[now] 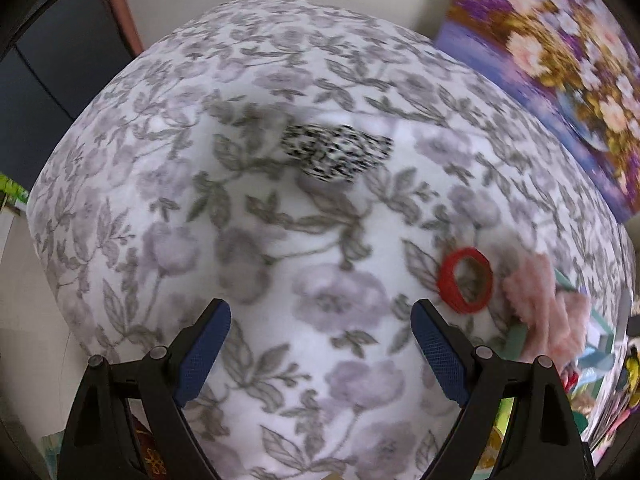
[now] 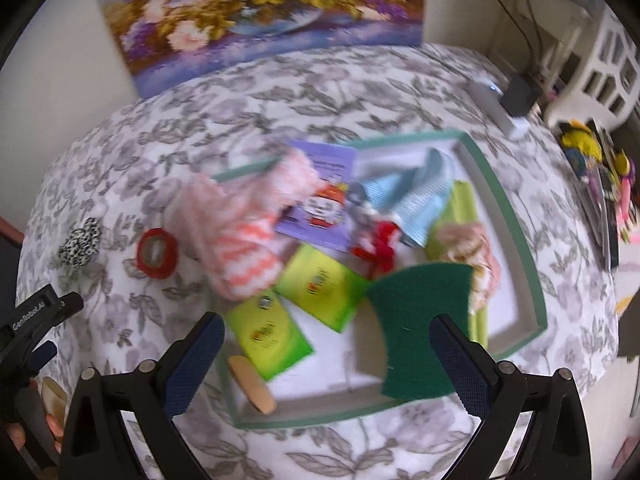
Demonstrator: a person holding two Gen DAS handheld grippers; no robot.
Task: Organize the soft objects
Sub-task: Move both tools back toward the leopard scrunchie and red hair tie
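red fabric ring (image 1: 465,280) & speckled black-white scrunchie (image 1: 336,153) lay on floral-cloth table (image 1: 160,200); both hand-held grippers, left (image 1: 321,350) & right (image 2: 327,364), pointed down, wide open, empty.

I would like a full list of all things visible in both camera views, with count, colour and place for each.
scrunchie: 1, black-and-white speckled, on tablecloth, left of tray
tape roll: 1, red, on tablecloth beside tray
tray: 1, green rim, on table
fuzzy socks: pink-white, over tray's left edge; count unclear
scouring pad: 1, dark green, in tray
packets: 2, lime green, in tray
cloth: 1, light blue, in tray
painting: 1, floral, against wall
tablecloth: 1, grey floral
left gripper: jaws open, empty
right gripper: jaws open, empty
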